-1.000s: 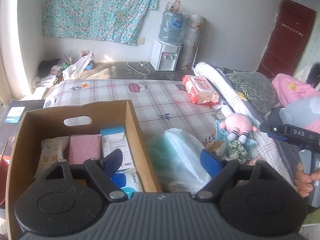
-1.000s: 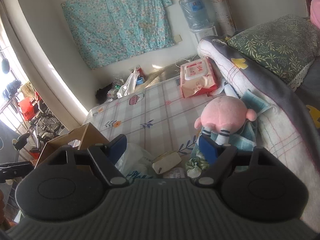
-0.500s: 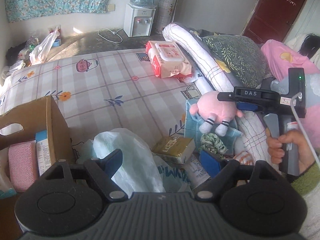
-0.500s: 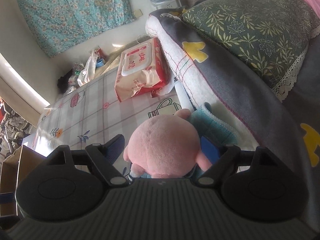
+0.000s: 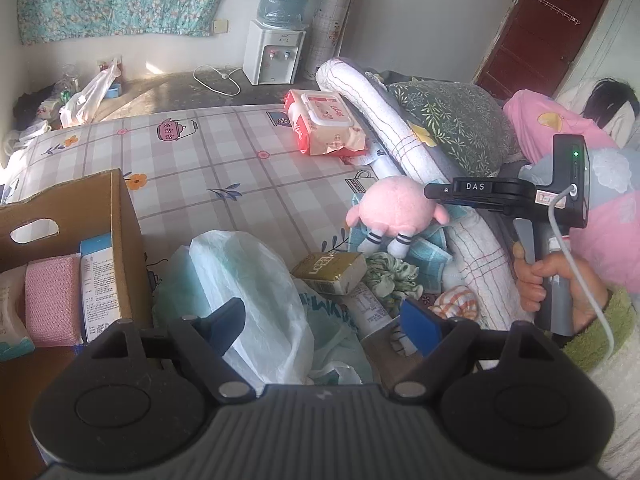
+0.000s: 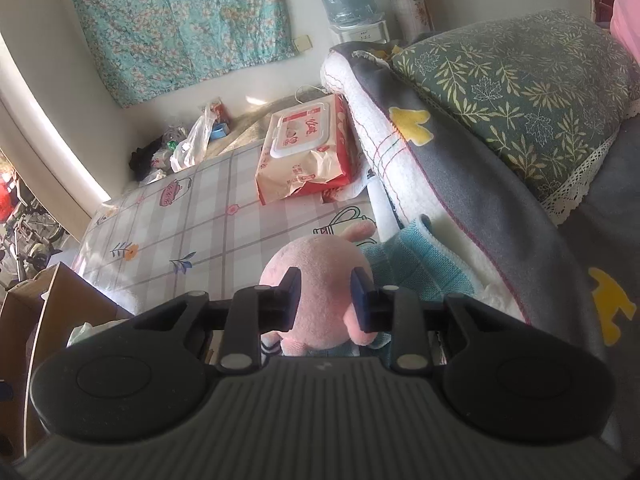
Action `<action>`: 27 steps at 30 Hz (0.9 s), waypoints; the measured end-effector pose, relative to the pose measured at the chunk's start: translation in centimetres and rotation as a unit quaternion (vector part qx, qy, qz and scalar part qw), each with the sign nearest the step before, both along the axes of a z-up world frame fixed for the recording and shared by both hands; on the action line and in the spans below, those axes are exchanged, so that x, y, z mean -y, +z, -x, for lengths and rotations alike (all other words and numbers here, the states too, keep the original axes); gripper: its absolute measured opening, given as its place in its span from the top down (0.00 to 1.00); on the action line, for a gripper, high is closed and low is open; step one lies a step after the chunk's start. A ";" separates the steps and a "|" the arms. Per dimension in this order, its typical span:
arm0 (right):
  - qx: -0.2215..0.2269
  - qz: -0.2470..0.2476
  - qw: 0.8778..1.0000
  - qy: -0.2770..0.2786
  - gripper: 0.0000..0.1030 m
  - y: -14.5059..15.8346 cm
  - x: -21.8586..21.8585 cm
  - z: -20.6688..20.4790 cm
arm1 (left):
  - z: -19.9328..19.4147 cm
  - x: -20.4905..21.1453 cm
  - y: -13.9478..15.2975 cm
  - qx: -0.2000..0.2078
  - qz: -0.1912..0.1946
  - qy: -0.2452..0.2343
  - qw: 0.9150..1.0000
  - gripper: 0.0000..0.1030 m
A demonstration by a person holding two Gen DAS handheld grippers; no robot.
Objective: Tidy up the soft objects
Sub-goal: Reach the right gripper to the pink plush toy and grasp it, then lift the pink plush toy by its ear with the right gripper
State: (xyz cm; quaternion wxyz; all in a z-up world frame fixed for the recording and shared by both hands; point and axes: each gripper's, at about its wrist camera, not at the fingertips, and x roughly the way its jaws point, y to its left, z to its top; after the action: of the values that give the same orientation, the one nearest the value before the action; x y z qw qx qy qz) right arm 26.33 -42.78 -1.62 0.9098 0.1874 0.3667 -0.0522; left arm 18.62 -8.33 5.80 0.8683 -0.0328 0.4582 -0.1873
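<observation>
Both pads of the right gripper press into the pink plush; its jaws have just been closing on it. Under the plush lies a blue cloth, and beyond it a wipes pack on the mattress. Spread wide and empty, the left gripper hangs over a plastic bag. Left of it stands a box; ahead sits what may be a tissue pack.
</observation>
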 end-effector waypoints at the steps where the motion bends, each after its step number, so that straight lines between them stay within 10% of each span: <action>1: 0.002 0.004 1.000 0.004 0.73 0.4 -0.2 0.4 | 0.7 -0.1 0.2 0.004 0.003 -0.002 1.000 0.17; 3: 0.004 0.005 1.000 0.002 0.69 0.9 -0.2 1.0 | 2.3 -0.3 0.6 0.013 0.013 -0.001 1.000 0.17; 8: 0.006 -0.012 1.000 -0.020 0.21 0.0 1.0 0.5 | 5.0 -1.0 0.5 0.021 0.044 0.012 0.999 0.17; 18: -0.047 -0.047 0.998 0.014 0.17 -5.9 0.6 -4.5 | 7.3 -3.3 -0.3 0.036 0.061 0.064 0.995 0.17; 27: -0.011 0.075 0.997 0.032 0.30 -3.1 -4.3 -2.9 | 8.2 -3.8 -1.1 0.047 0.053 0.072 0.995 0.17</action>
State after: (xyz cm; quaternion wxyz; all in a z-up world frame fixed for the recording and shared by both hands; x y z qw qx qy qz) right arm 29.18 -38.51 -4.68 0.9185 0.1062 0.3774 -0.0520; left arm 10.39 -4.53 4.67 0.8970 -0.1030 0.4029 -0.1496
